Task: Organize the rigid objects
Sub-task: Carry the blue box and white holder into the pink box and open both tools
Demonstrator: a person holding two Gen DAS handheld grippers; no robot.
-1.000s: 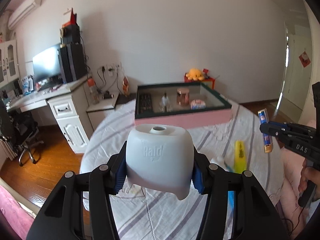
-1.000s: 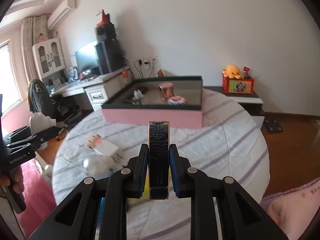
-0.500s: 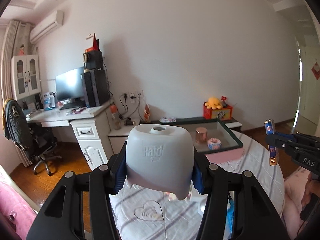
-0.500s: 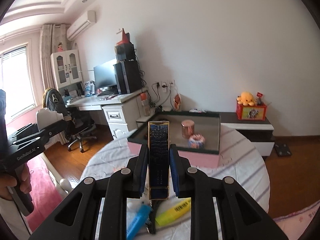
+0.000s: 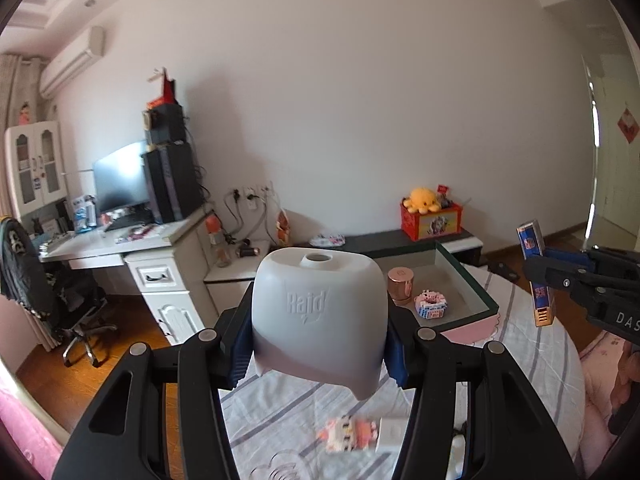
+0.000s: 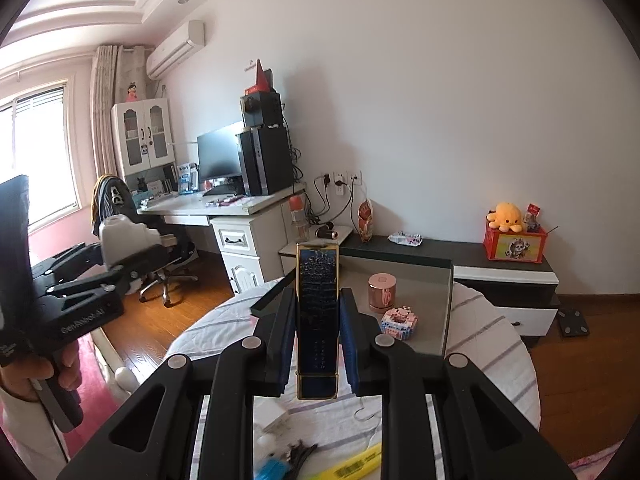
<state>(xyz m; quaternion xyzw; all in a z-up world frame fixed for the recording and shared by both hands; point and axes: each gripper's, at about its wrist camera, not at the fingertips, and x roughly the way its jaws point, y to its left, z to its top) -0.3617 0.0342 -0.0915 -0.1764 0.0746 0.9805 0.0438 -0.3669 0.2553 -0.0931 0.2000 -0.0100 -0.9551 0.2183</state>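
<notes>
Gripping a white plug-in device [image 5: 320,312], the left gripper [image 5: 319,350] hangs above the bed [image 5: 516,344]; the right gripper [image 6: 317,354] clamps a dark slim box [image 6: 317,320].

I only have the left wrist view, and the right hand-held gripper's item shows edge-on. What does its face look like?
Observer: A slim dark-blue, gold-framed rectangular case, upright, clamped by the right hand-held gripper.
Reviewer: Anything lying below it?
Observer: A yellow highlighter pen on the striped cloth.
Reviewer: And my side?
Observer: A hand grips the handle of the left hand-held gripper, which holds the white plastic Raid housing.
</notes>
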